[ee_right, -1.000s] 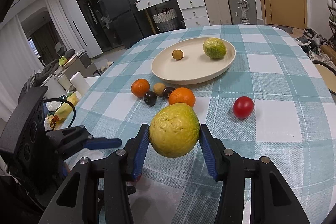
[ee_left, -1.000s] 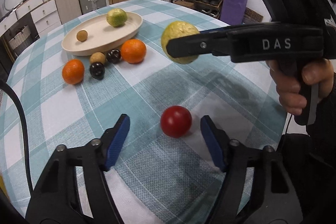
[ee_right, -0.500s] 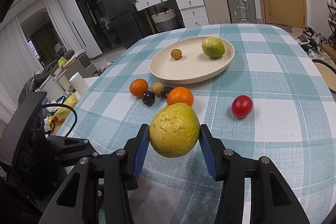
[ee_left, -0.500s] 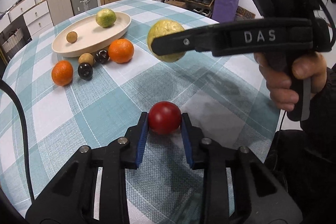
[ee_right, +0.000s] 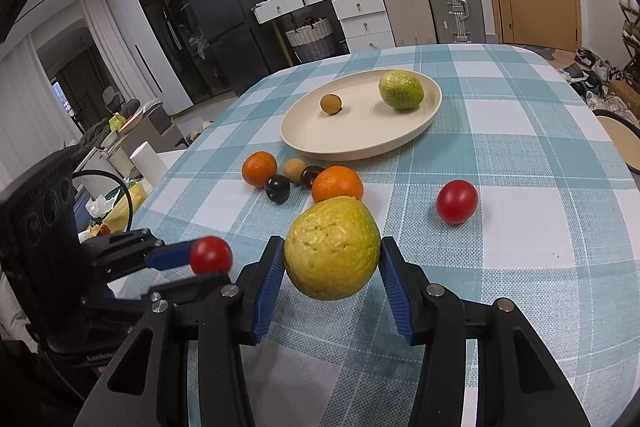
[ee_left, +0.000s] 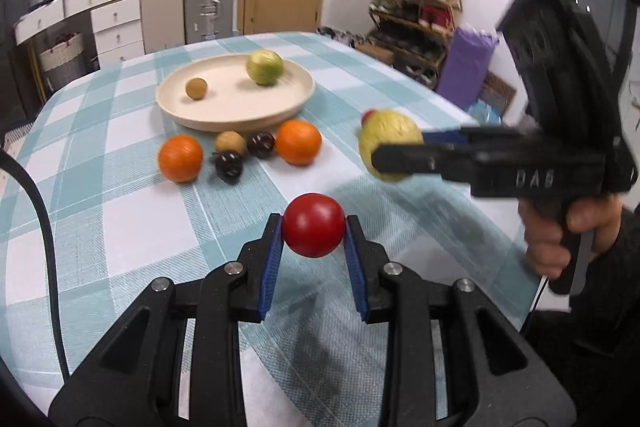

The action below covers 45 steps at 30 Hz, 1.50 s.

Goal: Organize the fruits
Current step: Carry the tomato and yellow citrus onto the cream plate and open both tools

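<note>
Your left gripper [ee_left: 313, 231] is clamped on a small red tomato [ee_left: 314, 225], both blue pads pressed against its sides, and the fruit sits clear of the checked tablecloth [ee_left: 120, 227]. From the right wrist view the same tomato shows at the tip of that gripper, low on the left. Your right gripper [ee_right: 332, 259] is closed partway around a large bumpy yellow fruit [ee_right: 332, 247], gripped on both flanks and held above the cloth; your hand [ee_left: 560, 235] is wrapped around that tool's handle.

A second red tomato [ee_right: 457, 201] lies loose on the cloth to the right of the yellow fruit. In the left wrist view a red speck peeks out behind the yellow fruit, which may be that one, though the blur there makes it hard to be sure.

Farther across the table sits the cream oval plate [ee_right: 316, 143], with a green citrus fruit [ee_right: 401, 89] and a small brown round fruit [ee_right: 331, 104] on it, well apart from each other. Just in front of the plate's near rim is a cluster on the cloth: two oranges [ee_right: 259, 168] [ee_right: 337, 183], a tan round fruit [ee_right: 295, 169] and two dark glossy fruits [ee_right: 278, 189] [ee_right: 311, 175] between them.
</note>
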### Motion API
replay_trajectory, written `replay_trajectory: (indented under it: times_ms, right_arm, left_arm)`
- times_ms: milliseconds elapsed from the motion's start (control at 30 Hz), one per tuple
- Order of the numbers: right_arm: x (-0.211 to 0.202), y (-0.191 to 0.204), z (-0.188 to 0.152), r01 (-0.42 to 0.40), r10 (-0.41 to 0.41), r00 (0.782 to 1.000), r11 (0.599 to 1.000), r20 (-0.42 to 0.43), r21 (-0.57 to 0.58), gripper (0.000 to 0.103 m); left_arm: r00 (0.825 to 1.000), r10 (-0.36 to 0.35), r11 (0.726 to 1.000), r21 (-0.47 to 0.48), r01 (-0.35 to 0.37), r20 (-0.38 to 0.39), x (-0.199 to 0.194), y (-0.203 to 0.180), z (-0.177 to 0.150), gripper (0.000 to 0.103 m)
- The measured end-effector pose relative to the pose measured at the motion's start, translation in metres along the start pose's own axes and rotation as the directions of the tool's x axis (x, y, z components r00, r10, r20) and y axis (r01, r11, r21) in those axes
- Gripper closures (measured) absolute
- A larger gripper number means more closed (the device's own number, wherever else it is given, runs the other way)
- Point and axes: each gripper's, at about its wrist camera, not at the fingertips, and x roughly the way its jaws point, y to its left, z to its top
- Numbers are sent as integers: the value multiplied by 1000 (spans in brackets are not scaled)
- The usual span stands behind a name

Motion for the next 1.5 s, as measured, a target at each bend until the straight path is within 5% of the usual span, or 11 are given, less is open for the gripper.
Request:
replay_trajectory:
  times_ms: [500, 1500]
  right_arm:
    - [2, -9, 4, 10, -10, 1000, 1000, 5, 27, 54]
    - [15, -19, 58, 47, -48, 997, 999, 59, 15, 54]
  left_arm:
    - [992, 90, 989, -126, -79, 84, -1, 34, 22, 75]
    - [981, 155, 977, -164, -136, 115, 52, 69, 84, 75]
